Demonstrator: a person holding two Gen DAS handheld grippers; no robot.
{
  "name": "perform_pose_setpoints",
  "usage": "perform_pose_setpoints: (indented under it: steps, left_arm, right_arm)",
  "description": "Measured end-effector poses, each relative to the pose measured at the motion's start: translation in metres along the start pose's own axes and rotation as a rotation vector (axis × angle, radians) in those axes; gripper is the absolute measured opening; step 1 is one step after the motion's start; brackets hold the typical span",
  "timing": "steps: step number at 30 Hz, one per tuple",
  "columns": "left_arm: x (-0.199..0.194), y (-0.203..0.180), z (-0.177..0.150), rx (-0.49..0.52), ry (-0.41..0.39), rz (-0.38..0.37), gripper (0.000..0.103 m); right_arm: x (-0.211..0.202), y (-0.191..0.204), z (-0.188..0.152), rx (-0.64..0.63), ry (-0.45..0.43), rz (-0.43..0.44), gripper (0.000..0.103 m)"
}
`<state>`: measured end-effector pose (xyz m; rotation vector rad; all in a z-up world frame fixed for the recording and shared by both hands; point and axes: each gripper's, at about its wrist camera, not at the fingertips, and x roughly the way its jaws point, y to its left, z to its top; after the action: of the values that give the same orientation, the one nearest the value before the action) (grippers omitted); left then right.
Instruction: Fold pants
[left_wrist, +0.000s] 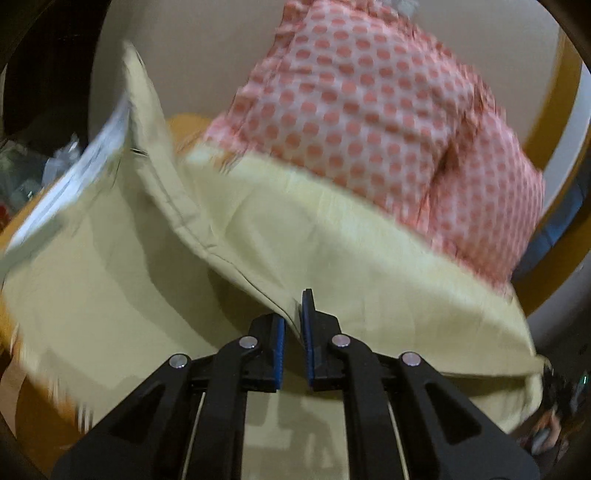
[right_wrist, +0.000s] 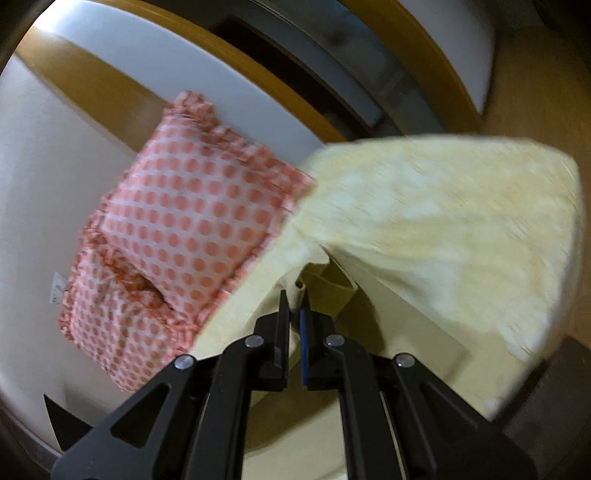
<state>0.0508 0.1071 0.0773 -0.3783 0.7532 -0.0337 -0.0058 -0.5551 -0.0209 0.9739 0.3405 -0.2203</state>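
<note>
Left wrist view, left side of frame: pale yellow pants (left_wrist: 258, 240) spread across the middle, a white inner lining or label panel (left_wrist: 81, 173) flipped up at the upper left, orange surface (left_wrist: 37, 413) peeking out lower left. Bottom centre, the left gripper (left_wrist: 293, 332) is pinched narrow on a seamed edge of the pants, lifting it so the cloth tents up, probably to carry that edge over for a fold. Upper right, a pink polka-dot garment (left_wrist: 369, 110) lies folded, partly on the pants. Right wrist view: polka-dot garment (right_wrist: 184, 229) left of centre on a white surface (right_wrist: 26, 184); bottom centre, the right gripper (right_wrist: 295, 317) is clamped on a bunched bit of the pants (right_wrist: 443, 229), which billow up to the right, blurred, likely mid-swing. Fold looks early, not yet laid flat.
</note>
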Motion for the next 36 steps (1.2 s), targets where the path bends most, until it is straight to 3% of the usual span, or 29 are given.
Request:
perform_pose_setpoints:
  steps: [3,7,19,21,22,23,25,27,29,31,36]
  left_arm:
    - [-0.006,0.008,-0.037,-0.019,0.043,0.015,0.008]
    - [-0.016,0.007,-0.063,0.013,0.025,0.049,0.008]
    - [-0.015,0.009,-0.083,0.049,0.015,0.026,0.008]
    - [-0.016,0.008,-0.086,0.08,0.014,0.028,0.008]
    - [-0.019,0.007,-0.087,0.101,0.006,0.023,0.009]
    - [-0.022,0.007,-0.088,0.116,0.003,0.018,0.009]
    - [-0.03,0.007,-0.09,0.136,-0.003,-0.004,0.009]
    - [-0.04,0.009,-0.09,0.138,-0.013,-0.022,0.01]
    - [-0.047,0.008,-0.089,0.145,-0.025,-0.026,0.01]
    - [-0.053,0.006,-0.088,0.15,-0.035,-0.026,0.01]
    - [-0.064,0.001,-0.082,0.143,-0.077,-0.048,0.01]
  right_arm:
    - [0.0,-0.024,-0.007,0.043,0.019,-0.038,0.004]
    - [-0.004,-0.042,-0.011,0.073,0.028,-0.056,0.004]
    - [-0.012,-0.049,-0.017,0.035,0.046,-0.138,0.006]
    - [-0.015,-0.041,-0.018,-0.022,0.051,-0.192,0.013]
    - [-0.02,-0.038,-0.019,-0.037,0.049,-0.195,0.023]
    - [-0.024,-0.036,-0.019,-0.047,0.042,-0.197,0.044]
    - [-0.04,-0.032,-0.019,-0.076,-0.006,-0.245,0.073]
    - [-0.051,-0.033,-0.017,-0.071,-0.046,-0.23,0.068]
    - [-0.054,-0.041,-0.014,-0.015,-0.047,-0.219,0.04]
    - [-0.051,-0.05,-0.013,0.037,-0.02,-0.187,0.03]
    - [-0.039,-0.053,-0.014,0.058,0.01,-0.183,0.029]
